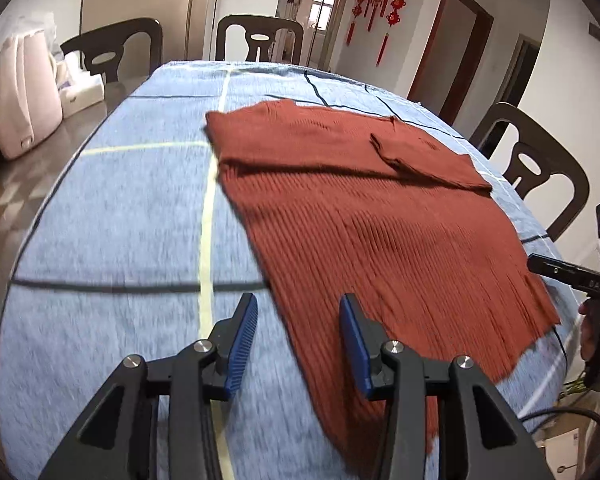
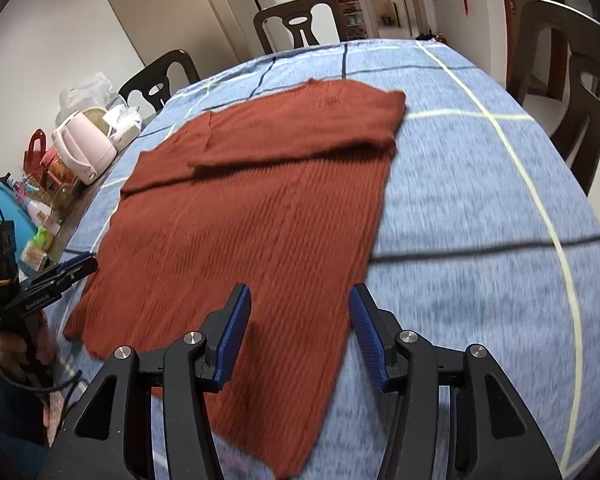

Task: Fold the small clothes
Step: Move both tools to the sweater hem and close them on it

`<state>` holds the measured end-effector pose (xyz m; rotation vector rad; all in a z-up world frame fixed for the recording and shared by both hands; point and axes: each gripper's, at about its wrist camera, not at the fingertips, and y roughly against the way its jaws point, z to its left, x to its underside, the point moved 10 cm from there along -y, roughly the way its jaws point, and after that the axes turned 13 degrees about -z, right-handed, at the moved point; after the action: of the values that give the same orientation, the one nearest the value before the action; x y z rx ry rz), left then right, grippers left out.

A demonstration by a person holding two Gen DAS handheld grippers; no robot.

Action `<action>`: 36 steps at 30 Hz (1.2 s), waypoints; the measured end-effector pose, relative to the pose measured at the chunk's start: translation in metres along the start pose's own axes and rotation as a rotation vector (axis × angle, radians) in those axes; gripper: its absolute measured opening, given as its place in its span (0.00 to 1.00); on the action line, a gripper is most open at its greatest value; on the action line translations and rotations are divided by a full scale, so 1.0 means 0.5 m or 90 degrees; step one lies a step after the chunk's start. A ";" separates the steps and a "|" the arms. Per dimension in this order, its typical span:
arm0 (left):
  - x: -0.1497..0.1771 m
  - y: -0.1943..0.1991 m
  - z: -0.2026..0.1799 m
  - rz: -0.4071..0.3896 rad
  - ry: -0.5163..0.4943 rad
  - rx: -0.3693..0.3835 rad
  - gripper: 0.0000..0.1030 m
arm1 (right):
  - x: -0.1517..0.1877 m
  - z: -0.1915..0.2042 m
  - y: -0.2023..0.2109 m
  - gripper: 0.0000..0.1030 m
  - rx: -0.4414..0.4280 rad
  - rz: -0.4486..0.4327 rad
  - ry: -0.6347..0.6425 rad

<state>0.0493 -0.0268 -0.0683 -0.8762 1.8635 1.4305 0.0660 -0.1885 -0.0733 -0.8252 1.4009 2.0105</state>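
A rust-red ribbed knit sweater (image 1: 380, 216) lies flat on the blue checked tablecloth (image 1: 120, 220), both sleeves folded across its chest. The left gripper (image 1: 298, 332) and right gripper (image 2: 298, 320) hover spread and empty above its hem corners.

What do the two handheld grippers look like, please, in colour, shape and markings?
Both the left gripper and right gripper have black angular linkages with silver pivot bolts and ribbed blue pads. Each black pistol-style body carries small white lettering; a dark cable trails from the left one.
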 end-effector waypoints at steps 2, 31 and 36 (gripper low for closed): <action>0.006 0.008 -0.004 -0.001 0.016 0.010 0.47 | 0.006 -0.002 0.005 0.51 -0.005 -0.005 -0.013; 0.019 0.014 -0.059 0.018 0.191 0.145 0.49 | 0.037 0.041 0.023 0.47 -0.129 0.005 -0.141; 0.029 0.027 -0.047 0.014 0.216 0.150 0.48 | 0.051 0.031 0.023 0.15 -0.107 0.014 -0.131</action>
<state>0.0281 -0.0491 -0.0674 -1.0295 2.2439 1.0931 0.0380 -0.1750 -0.0813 -0.6528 1.1439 2.1840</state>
